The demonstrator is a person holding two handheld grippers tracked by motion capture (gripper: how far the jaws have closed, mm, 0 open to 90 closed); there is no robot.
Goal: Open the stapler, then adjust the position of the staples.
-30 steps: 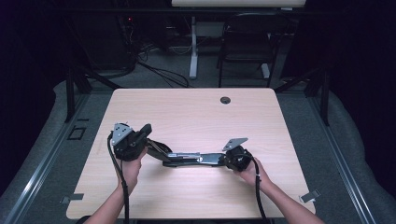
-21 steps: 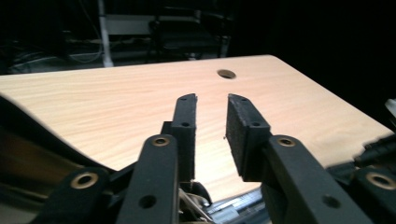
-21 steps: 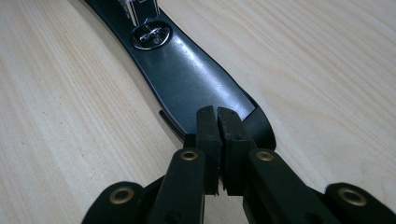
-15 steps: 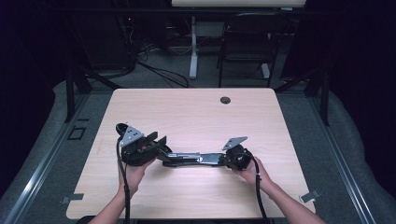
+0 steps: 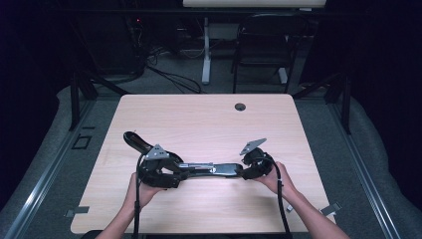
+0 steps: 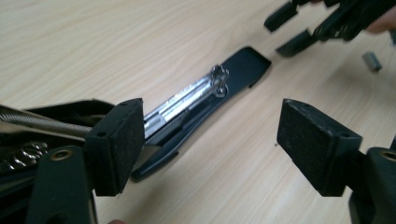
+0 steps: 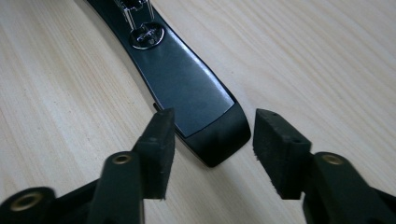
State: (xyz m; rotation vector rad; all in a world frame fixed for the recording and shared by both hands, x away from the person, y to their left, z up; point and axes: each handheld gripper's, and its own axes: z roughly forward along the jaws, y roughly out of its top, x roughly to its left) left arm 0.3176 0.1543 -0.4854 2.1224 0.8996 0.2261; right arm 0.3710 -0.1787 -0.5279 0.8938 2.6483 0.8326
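Jaws of the left gripper (image 6: 210, 140) are held wide apart and empty, with the opened stapler (image 6: 201, 100) lying flat on the table (image 5: 209, 117) between the two grippers. Jaws of the right gripper (image 7: 212, 149) are parted and empty, straddling the stapler's base tip without contact. If closed off-centre, the tip is judged likely to be pushed sideways and the stapler swung round.

We see a black stapler (image 5: 209, 169) lying swung fully open and flat on the surface (image 5: 199, 119), stretched left to right near the front edge. Its silver staple channel (image 6: 180, 100) faces up, and its glossy black base (image 7: 187, 84) ends in a rounded tip.
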